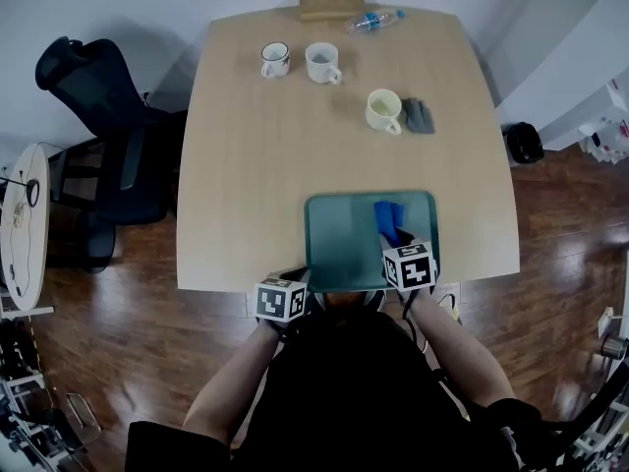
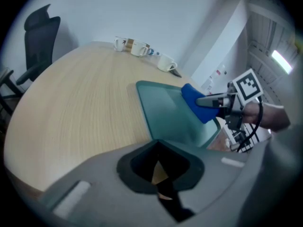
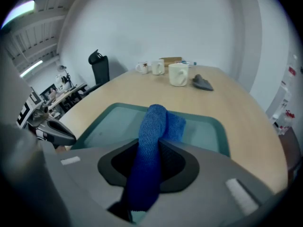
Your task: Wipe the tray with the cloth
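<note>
Blue cloth (image 1: 386, 218), bunched into a roll, is clamped between the right gripper's (image 1: 396, 244) jaws, and its free end rests on the right half of the green tray (image 1: 339, 239), low and centre in the head view. That hold probably lets it drag across the surface. At the tray's lower-left corner, by the wooden table's (image 1: 246, 165) edge, the left gripper (image 1: 295, 283) has its jaws together on nothing, perhaps waiting to steady the tray.

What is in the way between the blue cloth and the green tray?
Nothing I can see. The right gripper is shut on the blue cloth, over the green tray, which has nothing else on it. The mugs stand far off on the table.
</note>
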